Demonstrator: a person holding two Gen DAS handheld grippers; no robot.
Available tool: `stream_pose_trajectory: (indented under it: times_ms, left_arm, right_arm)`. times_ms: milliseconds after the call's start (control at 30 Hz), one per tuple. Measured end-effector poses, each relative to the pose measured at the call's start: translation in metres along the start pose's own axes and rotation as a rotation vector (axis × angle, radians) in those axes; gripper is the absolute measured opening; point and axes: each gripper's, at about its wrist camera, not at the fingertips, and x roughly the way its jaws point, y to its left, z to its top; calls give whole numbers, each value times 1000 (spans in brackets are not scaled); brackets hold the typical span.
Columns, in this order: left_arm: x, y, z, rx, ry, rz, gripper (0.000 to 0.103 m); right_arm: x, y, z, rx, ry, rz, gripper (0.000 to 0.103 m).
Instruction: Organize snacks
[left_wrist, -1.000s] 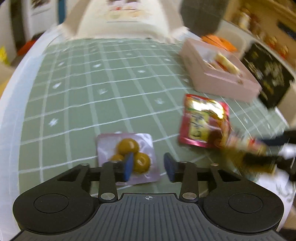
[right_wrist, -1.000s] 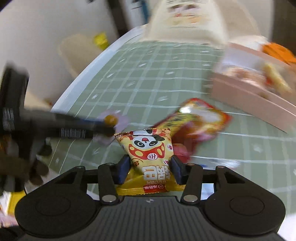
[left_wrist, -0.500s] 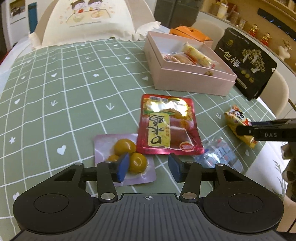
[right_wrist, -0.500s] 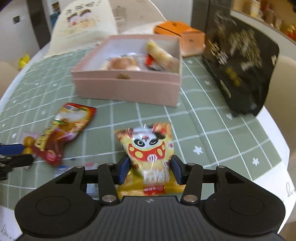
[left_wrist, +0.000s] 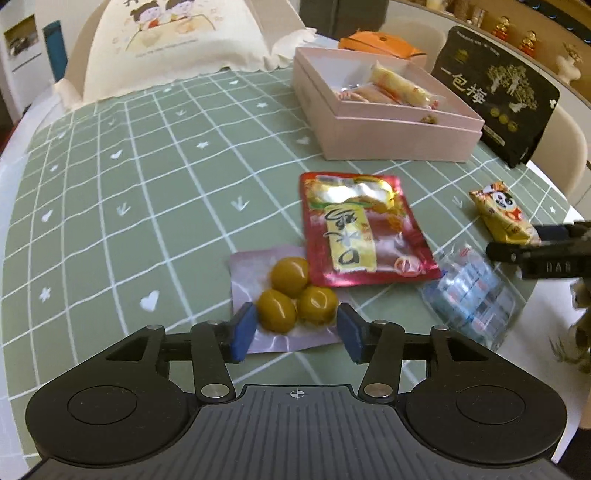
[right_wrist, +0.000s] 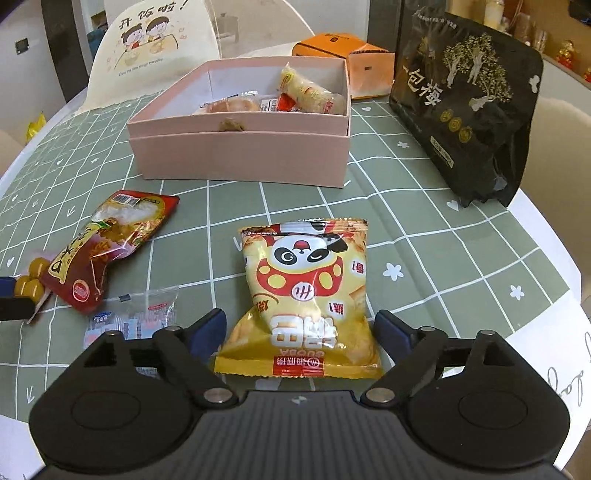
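Observation:
A clear pouch of three yellow-green fruits (left_wrist: 295, 295) lies on the green checked cloth. My left gripper (left_wrist: 297, 334) straddles its near end, jaws opening, pads beside the fruits without squeezing them. The yellow panda snack packet (right_wrist: 306, 291) lies flat on the cloth between the widening fingers of my right gripper (right_wrist: 299, 332); neither pad touches it. That packet (left_wrist: 504, 218) also shows at the right of the left wrist view. The open pink box (right_wrist: 240, 158) behind it holds several wrapped snacks.
A red foil packet (left_wrist: 362, 229) lies between the two grippers, overlapping the fruit pouch. A clear packet of blue-and-white sweets (right_wrist: 136, 317) lies by the table's near edge. A black standing bag (right_wrist: 465, 110) and an orange box (right_wrist: 343, 55) flank the pink box; a cream food cover (left_wrist: 177, 44) stands behind.
My right gripper swung right with the panda packet, lowered it onto the cloth and opened off it. My left gripper shifted so that the fruit pouch sits between its pads, which have spread slightly.

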Motion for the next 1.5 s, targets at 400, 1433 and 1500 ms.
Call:
stream_pose_trajectory:
  times_ms: [400, 1433, 1500]
  left_arm:
    - [28, -3, 32, -44, -40, 37, 57]
    - [59, 23, 82, -20, -69, -62, 21]
    - [56, 23, 72, 5, -63, -60, 21]
  right_arm:
    - [-17, 4, -9, -70, 38, 3, 93]
    - [-23, 78, -19, -227, 82, 168, 94]
    - [-25, 78, -20, -226, 83, 166, 94]
